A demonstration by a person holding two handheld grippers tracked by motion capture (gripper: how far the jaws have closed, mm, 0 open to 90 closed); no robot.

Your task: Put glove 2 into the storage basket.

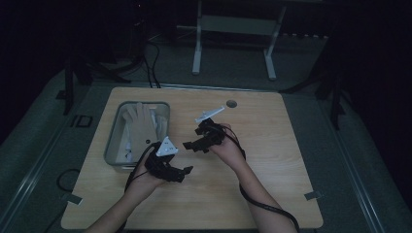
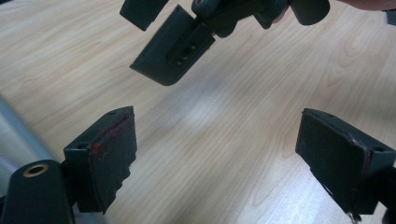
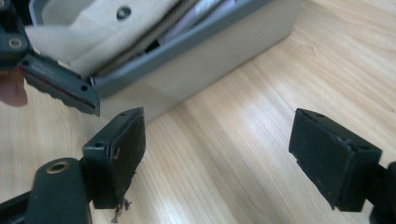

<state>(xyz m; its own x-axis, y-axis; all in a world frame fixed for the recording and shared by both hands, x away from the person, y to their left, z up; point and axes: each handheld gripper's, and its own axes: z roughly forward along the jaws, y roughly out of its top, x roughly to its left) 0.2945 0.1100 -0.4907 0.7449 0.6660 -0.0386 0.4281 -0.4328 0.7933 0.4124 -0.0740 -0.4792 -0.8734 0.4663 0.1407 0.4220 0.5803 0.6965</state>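
Observation:
In the high view my left gripper (image 1: 182, 173) hovers over the wooden table (image 1: 272, 160), just right of a grey bin (image 1: 112, 145). Its jaws stand wide apart with nothing between them, and in the left gripper view only bare wood lies under the left gripper (image 2: 219, 154). My right gripper (image 1: 194, 145) hangs slightly farther back, pointing left toward the bin, and is also open and empty. In the right gripper view the right gripper (image 3: 219, 149) faces the bin's wall (image 3: 201, 70), where a pale cloth glove (image 3: 93, 28) lies inside. Each gripper's camera catches a jaw of the other gripper.
The bin holds a beige glove (image 1: 138, 121) and other light items. A round cable hole (image 1: 231, 103) sits near the table's far edge. Tape marks the front corners (image 1: 313, 195). A white table frame (image 1: 233, 29) stands on the floor beyond.

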